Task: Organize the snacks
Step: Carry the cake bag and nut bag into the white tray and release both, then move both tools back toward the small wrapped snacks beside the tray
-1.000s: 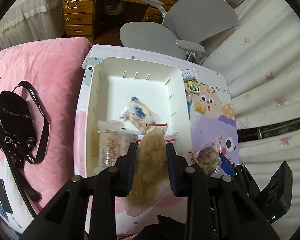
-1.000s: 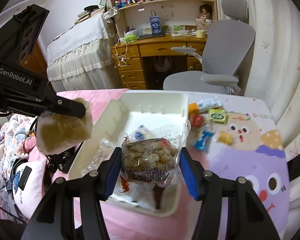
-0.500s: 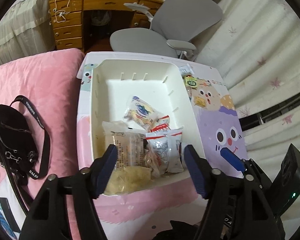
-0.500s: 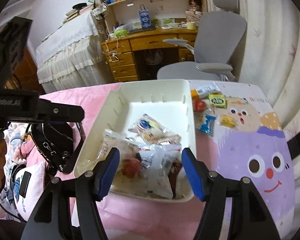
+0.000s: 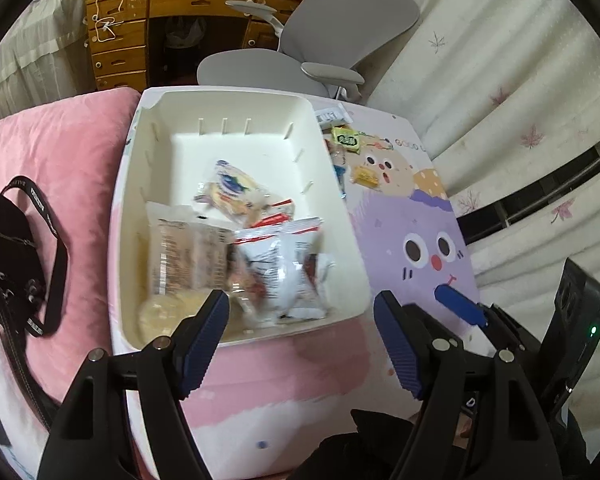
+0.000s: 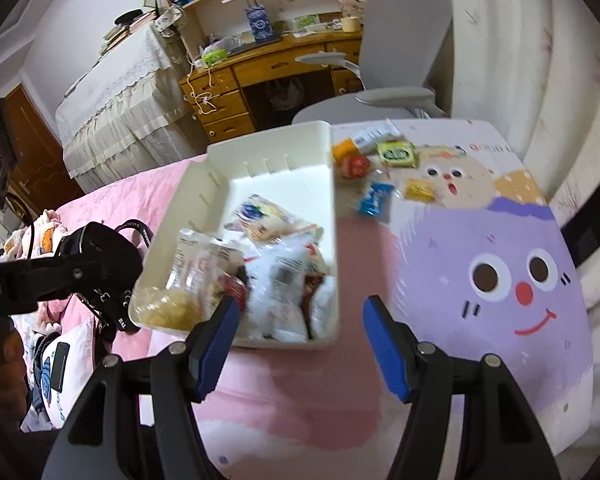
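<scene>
Both grippers have just let go of their loads. A second ago the left gripper (image 5: 300,340) was clamped on a pale crumbly snack bag and the right gripper (image 6: 298,344) on a clear bag of nut-like pieces; now each one's blue-padded fingers (image 5: 202,340) stand wide apart with nothing between them, drawn back to the near edge of the white bin (image 5: 342,208).

The pale snack bag (image 5: 162,312) now lies in the bin's near left corner, beside a long clear packet (image 5: 188,256) and white packets with red trim (image 5: 288,272). A blue-printed pastry wrapper (image 5: 232,188) sits further in. The far half of the bin is bare.

Judging from this, two more snacks are stored and the next pick should come from the loose sweets outside the bin: a green packet (image 6: 396,154), a yellow one (image 6: 418,190), a blue twist-wrapped candy (image 6: 374,200), and a red and an orange piece by the bin's far right corner.

The bin and sweets rest on a low desk (image 6: 500,360) printed with pink patches and a purple smiling cartoon face. To its left is a pink bed cover with a black shoulder bag (image 5: 8,264). Beyond stand a grey office chair (image 5: 340,28), a cluttered wooden writing desk with drawers, bookshelves above it, and pale curtains at right
</scene>
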### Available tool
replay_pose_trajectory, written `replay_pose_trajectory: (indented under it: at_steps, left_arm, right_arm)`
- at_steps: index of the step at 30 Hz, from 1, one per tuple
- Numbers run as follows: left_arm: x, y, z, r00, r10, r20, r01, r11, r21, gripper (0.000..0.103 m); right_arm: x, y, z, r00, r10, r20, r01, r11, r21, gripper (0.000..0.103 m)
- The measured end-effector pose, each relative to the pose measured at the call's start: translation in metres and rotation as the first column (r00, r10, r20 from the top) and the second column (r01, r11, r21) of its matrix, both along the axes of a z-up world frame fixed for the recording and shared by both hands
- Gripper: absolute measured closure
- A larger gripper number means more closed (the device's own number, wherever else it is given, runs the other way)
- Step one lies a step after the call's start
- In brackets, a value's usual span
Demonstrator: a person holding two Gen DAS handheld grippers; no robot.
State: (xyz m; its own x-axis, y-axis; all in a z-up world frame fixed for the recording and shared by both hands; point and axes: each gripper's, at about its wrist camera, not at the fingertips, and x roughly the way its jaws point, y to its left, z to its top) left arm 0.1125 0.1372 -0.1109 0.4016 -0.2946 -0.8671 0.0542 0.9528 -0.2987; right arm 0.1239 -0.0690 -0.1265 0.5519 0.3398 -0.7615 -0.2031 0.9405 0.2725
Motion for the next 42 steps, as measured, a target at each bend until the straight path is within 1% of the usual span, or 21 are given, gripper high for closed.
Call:
replay_pose_trajectory:
  at_steps: [3,7,12,15,18,20,22,24,28,32,35,37,42]
  left_arm:
    - [-0.002,-0.023,-0.001,0.999,0.037,0.001,-0.037,0.999,-0.001,0.029]
    - [-0.005,-0.057,-0.007,0.996,0.079,-0.029,-0.080,0.996,-0.026,0.025]
    - [-0.012,-0.105,-0.019,0.989,0.134,-0.059,-0.134,0.991,-0.013,0.024]
    - [-0.016,-0.130,-0.029,0.981,0.180,-0.077,-0.181,0.984,-0.004,0.023]
    - [-0.019,-0.151,-0.040,0.968,0.232,-0.099,-0.234,0.972,-0.017,0.023]
    - [-0.020,-0.161,-0.049,0.954,0.274,-0.126,-0.281,0.959,-0.044,0.023]
    - [-0.020,-0.169,-0.058,0.933,0.324,-0.159,-0.338,0.939,-0.070,0.023]
    - [-0.018,-0.175,-0.066,0.915,0.361,-0.179,-0.378,0.923,-0.075,0.023]
    - [-0.010,-0.185,-0.077,0.882,0.431,-0.190,-0.447,0.893,-0.051,0.023]
    - [0.008,-0.191,-0.083,0.837,0.514,-0.188,-0.527,0.849,-0.025,0.023]
    - [0.028,-0.198,-0.086,0.818,0.543,-0.189,-0.552,0.834,0.010,0.023]
    - [0.038,-0.200,-0.085,0.802,0.568,-0.184,-0.575,0.818,0.021,0.023]
    - [0.065,-0.196,-0.080,0.744,0.648,-0.161,-0.649,0.759,0.055,0.021]
  right_arm:
    - [-0.001,-0.022,-0.002,1.000,0.023,-0.007,-0.023,1.000,0.000,0.039]
    - [-0.002,-0.056,-0.003,0.997,0.073,-0.015,-0.073,0.997,-0.008,0.039]
    - [0.004,-0.098,-0.006,0.991,0.131,-0.020,-0.131,0.991,-0.021,0.039]
    - [0.012,-0.122,-0.011,0.986,0.164,-0.026,-0.165,0.986,-0.026,0.039]
    - [0.019,-0.142,-0.019,0.979,0.200,-0.040,-0.201,0.979,-0.028,0.039]
    - [0.025,-0.155,-0.026,0.973,0.225,-0.055,-0.227,0.973,-0.035,0.039]
    - [0.032,-0.166,-0.034,0.967,0.244,-0.078,-0.248,0.968,-0.039,0.039]
    - [0.037,-0.175,-0.041,0.962,0.258,-0.095,-0.262,0.965,-0.034,0.039]
    - [0.051,-0.189,-0.058,0.956,0.273,-0.111,-0.278,0.960,-0.036,0.039]
    - [0.069,-0.198,-0.074,0.955,0.275,-0.111,-0.281,0.959,-0.045,0.039]
    - [0.081,-0.202,-0.081,0.955,0.281,-0.097,-0.286,0.957,-0.042,0.039]
    - [0.090,-0.204,-0.082,0.956,0.281,-0.087,-0.286,0.957,-0.044,0.039]
    - [0.113,-0.209,-0.074,0.958,0.284,-0.028,-0.285,0.958,-0.023,0.039]
